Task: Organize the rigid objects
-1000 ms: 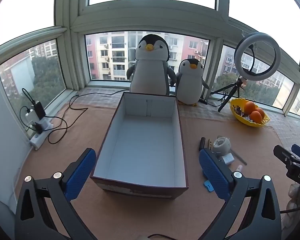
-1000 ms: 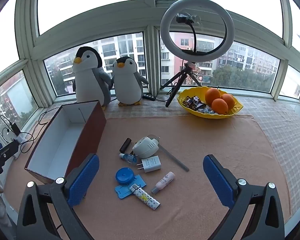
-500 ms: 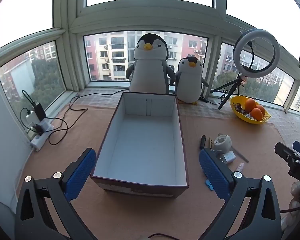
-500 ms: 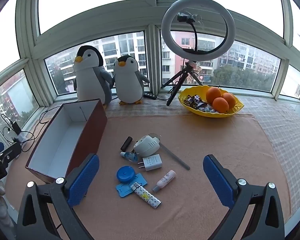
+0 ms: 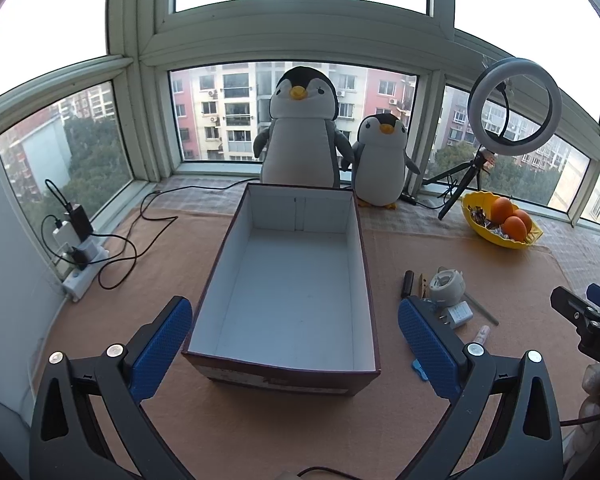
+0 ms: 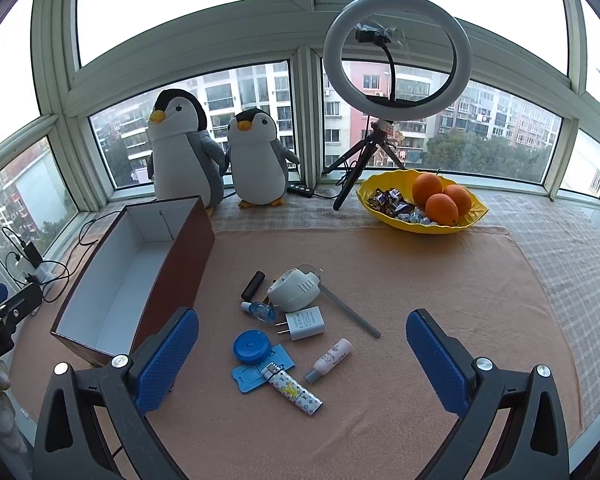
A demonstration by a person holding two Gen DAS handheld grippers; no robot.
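Note:
An empty brown box with a white inside [image 5: 288, 300] [image 6: 140, 276] stands on the tan mat. To its right lies a cluster of small objects: a white round device [image 6: 294, 290], a white plug adapter [image 6: 304, 323], a blue round case [image 6: 251, 346], a blue card holder [image 6: 260, 368], a patterned lighter [image 6: 294, 390], a small pink tube [image 6: 329, 360], a black cylinder [image 6: 253, 285], a small blue bottle [image 6: 260, 311] and a grey ruler [image 6: 352, 314]. My left gripper [image 5: 294, 350] is open before the box. My right gripper [image 6: 302, 366] is open above the cluster's near side.
Two plush penguins [image 5: 300, 132] [image 5: 382, 160] stand at the window behind the box. A ring light on a tripod [image 6: 396, 48] and a yellow bowl of oranges and sweets [image 6: 420, 204] are at the back right. A power strip with cables [image 5: 80, 268] lies at the left wall.
Both views have shifted only slightly; the right gripper has drifted a little forward over the small objects. Nothing on the mat has moved.

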